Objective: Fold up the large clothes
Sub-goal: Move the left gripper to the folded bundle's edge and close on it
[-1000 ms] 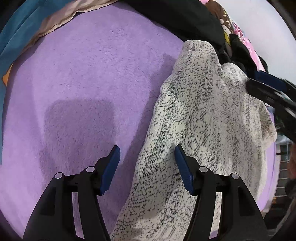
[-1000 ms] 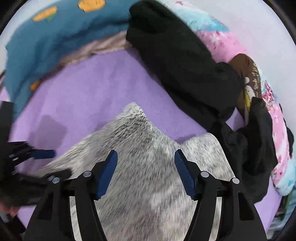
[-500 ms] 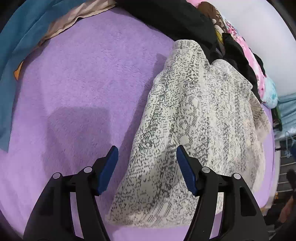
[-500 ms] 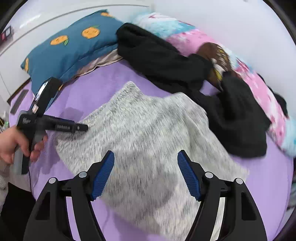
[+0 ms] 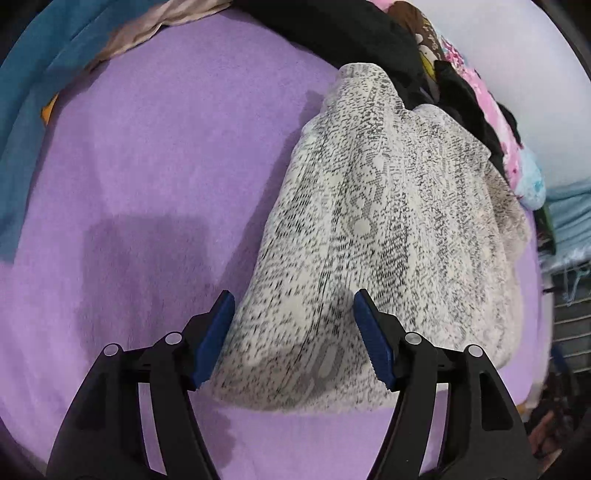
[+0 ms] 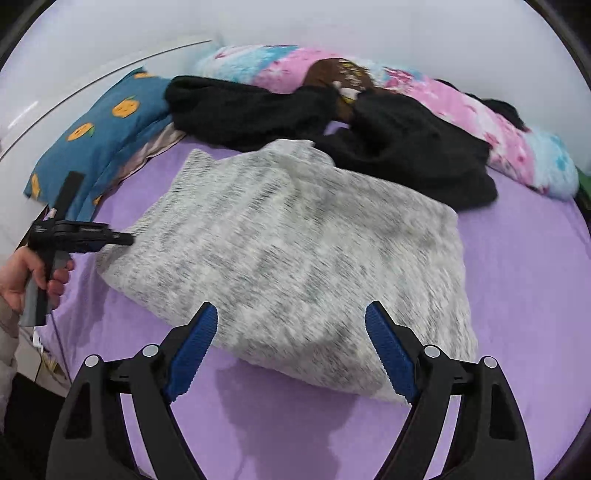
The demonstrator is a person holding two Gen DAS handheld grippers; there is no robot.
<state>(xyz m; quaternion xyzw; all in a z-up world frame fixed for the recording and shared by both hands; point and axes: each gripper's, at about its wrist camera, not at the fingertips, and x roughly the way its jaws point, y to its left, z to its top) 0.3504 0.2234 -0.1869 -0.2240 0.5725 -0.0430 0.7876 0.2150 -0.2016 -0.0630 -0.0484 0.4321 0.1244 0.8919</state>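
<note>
Right wrist view showed the right gripper [image 6: 291, 325] spread wide, its jaws just opening, empty. Ahead of it the speckled grey knit sweater [image 6: 295, 254] lay folded on the purple bedsheet [image 6: 535, 280]. The left gripper [image 5: 293, 308] stood open above the sweater's near edge.

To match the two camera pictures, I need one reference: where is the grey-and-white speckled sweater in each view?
Left wrist: speckled sweater fills centre and right, reaching down between the open fingers.
Right wrist: it lies across the middle, above the open fingers.
Shared landmark: the black garment just beyond the sweater.
</note>
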